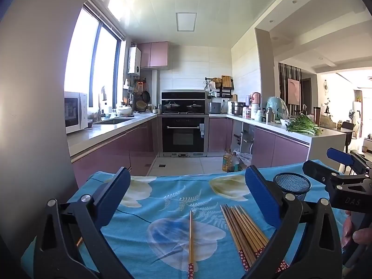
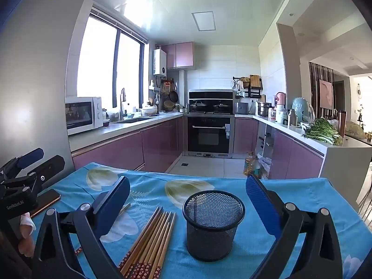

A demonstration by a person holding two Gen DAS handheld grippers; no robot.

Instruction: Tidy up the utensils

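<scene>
Chopstick bundle (image 2: 148,239): lies flat on the blue floral cloth (image 2: 255,251), just left of the mesh cup; patterned ends toward me; sticks roughly side by side, not yet gathered up
Single chopstick (image 1: 190,239): lies apart from the bundle, to its left, alone on the cloth; another stick tip seems to peek out by my left jaw, too hidden to confirm
Mesh cup (image 2: 212,223): black, upright, on the cloth; I see nothing inside it through the rim or the mesh
Left gripper (image 1: 186,200): jaws spread wide; nothing between the pads; hovers over the single chopstick, touching nothing
Right gripper (image 2: 188,200): jaws spread wide; the cup stands in the gap between them, pads clear of its wall; bundle under the left jaw, not pinched
Phone (image 2: 46,201): dark slab at the left edge of the cloth; not part of the job
Progress, my judgement: nothing done; no stick in the cup
Remaining, my judgement: every stick to be picked up and stood in the cup; the stray one included
</scene>
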